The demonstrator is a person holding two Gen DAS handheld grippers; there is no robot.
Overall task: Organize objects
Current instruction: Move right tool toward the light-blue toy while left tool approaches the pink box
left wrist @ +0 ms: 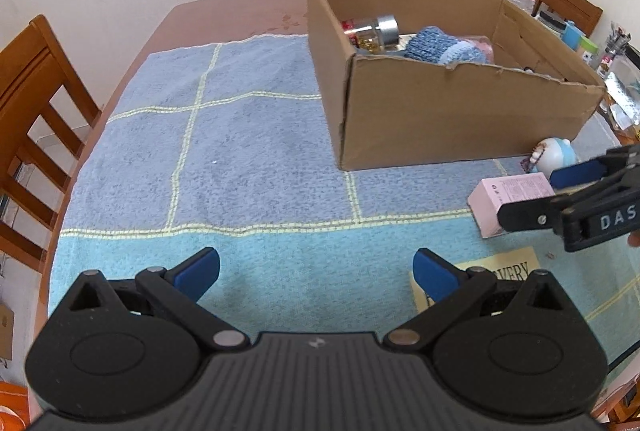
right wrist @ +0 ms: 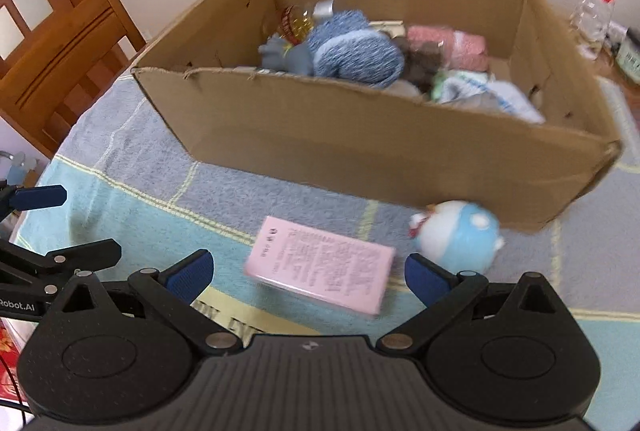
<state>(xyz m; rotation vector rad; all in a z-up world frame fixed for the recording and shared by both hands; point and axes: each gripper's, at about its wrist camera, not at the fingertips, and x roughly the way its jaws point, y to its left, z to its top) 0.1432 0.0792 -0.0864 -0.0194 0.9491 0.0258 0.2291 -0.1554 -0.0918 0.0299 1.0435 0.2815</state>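
Fingers (right wrist: pixel 188 277) of the right gripper (right wrist: pixel 306 277) stand wide apart and empty above the towel-covered worktop (left wrist: pixel 248 151), aimed at the pink box (right wrist: pixel 320 263) that lies flat just ahead of them; the left gripper (left wrist: pixel 316 273) is likewise spread wide with nothing between its blue pads, hovering over bare towel well to the left of the loose items. Largest on the worktop is the cardboard box (right wrist: pixel 360 147), open-topped and already part filled with a blue knitted piece (right wrist: pixel 356 47), a jar with a silver lid (left wrist: pixel 378 29) and soft cloth bundles; it looks light and flimsy, with torn rims, so it would probably slide if pushed. Next in size, a cream-coloured printed card or booklet (left wrist: pixel 504 271) lies flat near the front edge, partly under the grippers; thin as it is, it seems hard to pinch from above. The pink box, near the carton's front wall, appears to be light, stiff card with smooth faces, and is likely best taken across its narrow width, squeezed gently so it does not crush. Smallest is the round blue-and-white toy (right wrist: pixel 460 235), just beside the carton's wall; it looks smooth and apt to roll, so a grip across its widest middle seems safest.
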